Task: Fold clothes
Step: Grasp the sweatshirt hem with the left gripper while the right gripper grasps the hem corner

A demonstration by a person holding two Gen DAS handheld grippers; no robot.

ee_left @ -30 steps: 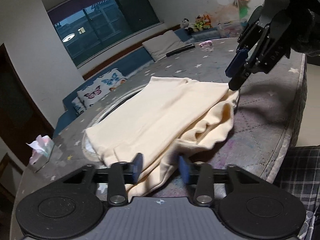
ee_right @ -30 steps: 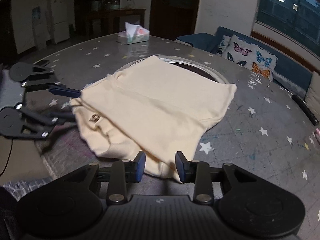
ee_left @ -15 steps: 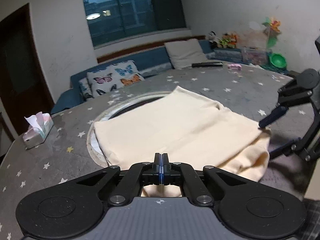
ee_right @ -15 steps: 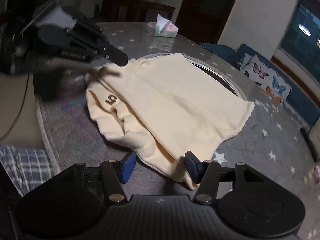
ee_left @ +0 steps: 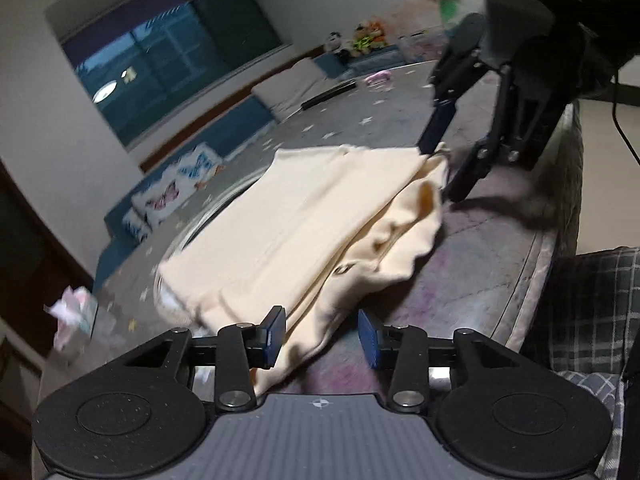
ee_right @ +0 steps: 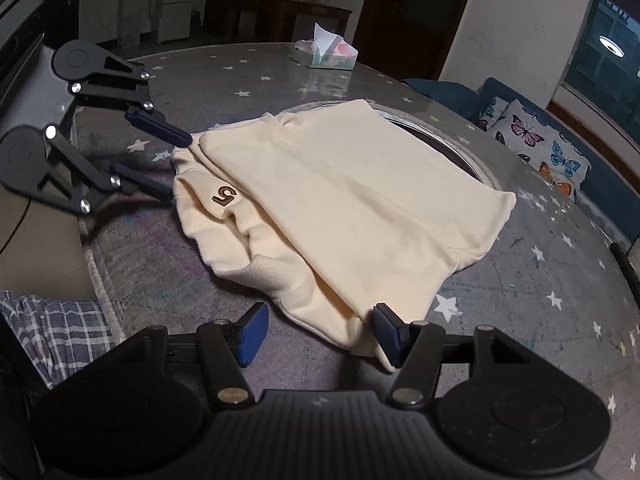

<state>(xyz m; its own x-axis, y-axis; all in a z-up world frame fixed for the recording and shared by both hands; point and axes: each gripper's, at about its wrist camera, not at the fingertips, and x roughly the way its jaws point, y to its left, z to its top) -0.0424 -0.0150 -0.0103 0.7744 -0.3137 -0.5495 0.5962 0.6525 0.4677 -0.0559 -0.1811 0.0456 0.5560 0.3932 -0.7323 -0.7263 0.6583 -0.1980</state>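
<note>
**Cream garment lying folded, both grippers parted at its near corners**

Left gripper point(ee_right: 168, 164) is sitting at the garment's left corner, fingers spread apart, upper tip touching the cloth edge, gripping nothing. Cream garment point(ee_right: 340, 200) is lying folded on the star-print table point(ee_right: 540, 280), a "5" patch point(ee_right: 223, 196) showing on the lower layer near that corner. Right gripper point(ee_right: 320, 334) is hovering at the near right corner, fingers wide, fabric edge lying between them, not pinched. Tissue box point(ee_right: 325, 54) is sitting far back.

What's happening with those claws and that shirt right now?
Both claws open: left claw, right claw, astride cream shirt's near corners. Shirt folded on table. Nothing blocking.
</note>
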